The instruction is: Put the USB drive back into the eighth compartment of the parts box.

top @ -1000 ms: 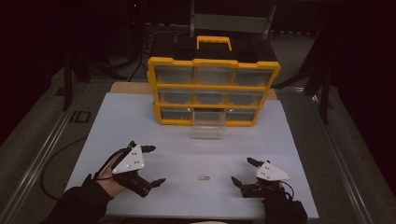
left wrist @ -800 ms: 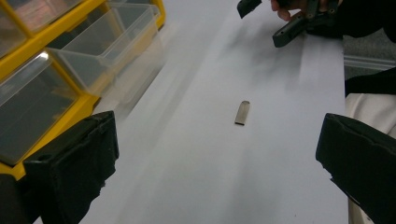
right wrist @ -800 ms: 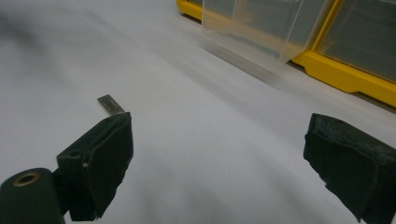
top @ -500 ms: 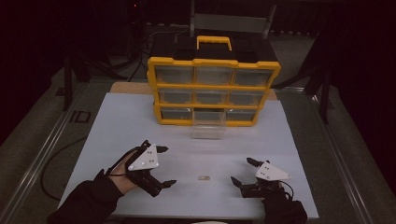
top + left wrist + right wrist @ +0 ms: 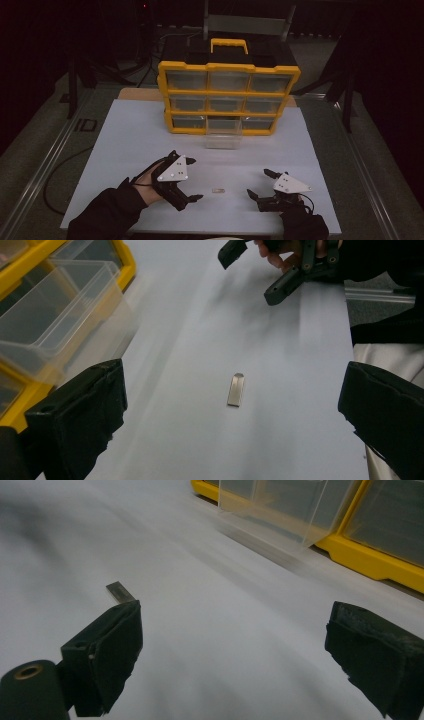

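Note:
A small flat metal piece [image 5: 218,190] lies on the white table top [image 5: 130,130] between my two grippers. My left gripper [image 5: 193,179] is open just left of it, jaws wide and empty; in the left gripper view the metal piece [image 5: 235,389] lies between and ahead of the jaws. My right gripper [image 5: 259,183] is open to the right of the piece, resting low on the table. In the right gripper view the metal piece [image 5: 119,591] sits just beyond the left jaw. A yellow drawer organiser [image 5: 229,97] stands behind, its clear bottom-middle drawer [image 5: 223,133] pulled out.
The organiser has a black top and yellow handle [image 5: 229,46]. The table's metal side rails [image 5: 47,160] run along both edges. A cable [image 5: 60,167] trails off the left side. White surface lies open left and right of the pulled-out drawer.
My left gripper has moved right and forward towards the metal piece. The right gripper has stayed put, and so has the piece.

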